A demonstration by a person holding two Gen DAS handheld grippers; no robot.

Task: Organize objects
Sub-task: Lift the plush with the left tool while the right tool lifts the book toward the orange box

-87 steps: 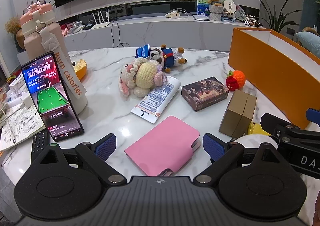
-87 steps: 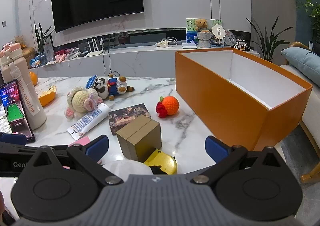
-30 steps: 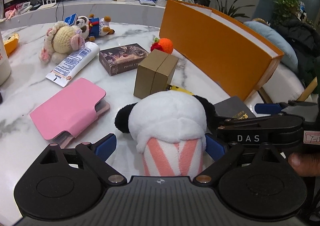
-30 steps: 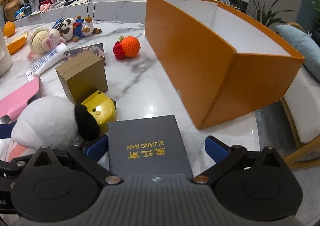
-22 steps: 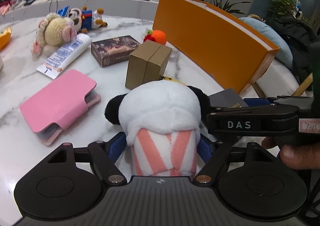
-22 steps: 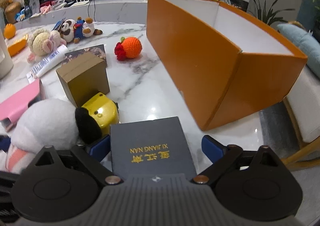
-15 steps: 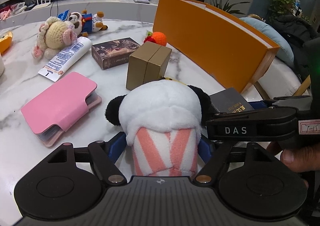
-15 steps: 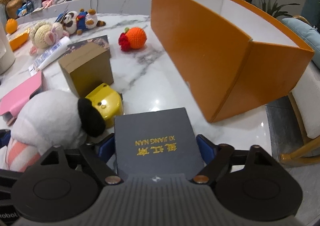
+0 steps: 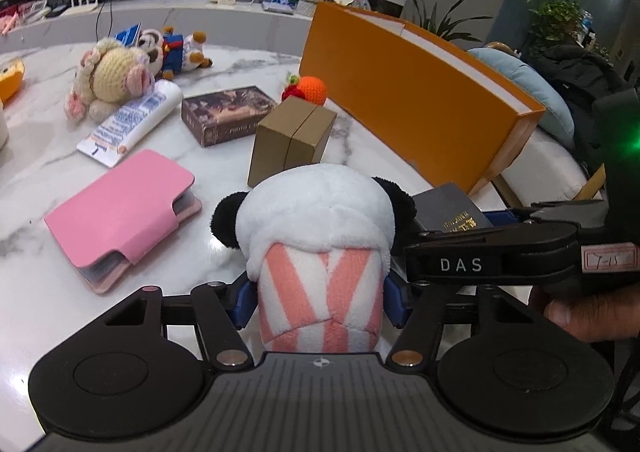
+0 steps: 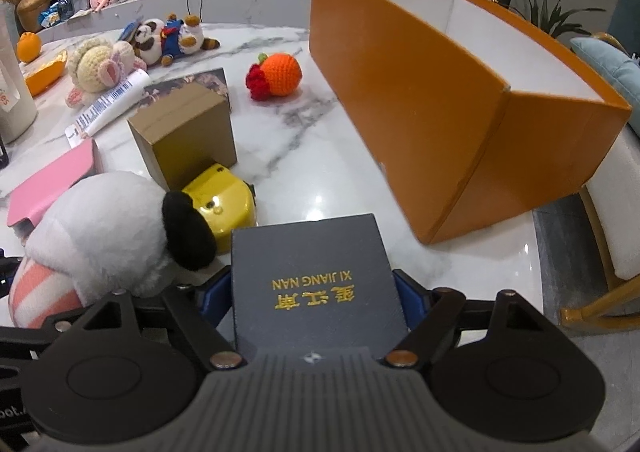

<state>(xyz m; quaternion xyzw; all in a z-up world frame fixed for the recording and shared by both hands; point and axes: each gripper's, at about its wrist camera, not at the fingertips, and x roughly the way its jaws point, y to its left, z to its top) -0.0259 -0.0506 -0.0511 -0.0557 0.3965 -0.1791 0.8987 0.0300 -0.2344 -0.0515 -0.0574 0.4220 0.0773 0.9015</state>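
Note:
My left gripper (image 9: 319, 302) is shut on a panda plush (image 9: 316, 228) with a white head, black ears and a pink-and-white striped body; the plush also shows in the right wrist view (image 10: 104, 228). My right gripper (image 10: 314, 298) is shut on a dark grey box (image 10: 312, 276) with gold lettering, also seen in the left wrist view (image 9: 452, 207). Both are held near the table's front edge, side by side. The open orange box (image 10: 420, 91) stands to the right on the marble table (image 10: 320, 155).
On the table lie a pink wallet (image 9: 120, 211), a brown carton (image 9: 292, 135), a yellow gadget (image 10: 222, 203), a dark card box (image 9: 228, 113), a white tube (image 9: 132, 123), a crochet orange (image 10: 280, 73) and two plush toys (image 9: 116, 75). A chair (image 10: 608, 252) stands at the right.
Both grippers came down over their objects and closed: the left on the panda plush, the right on the dark grey box. Both now seem raised slightly.

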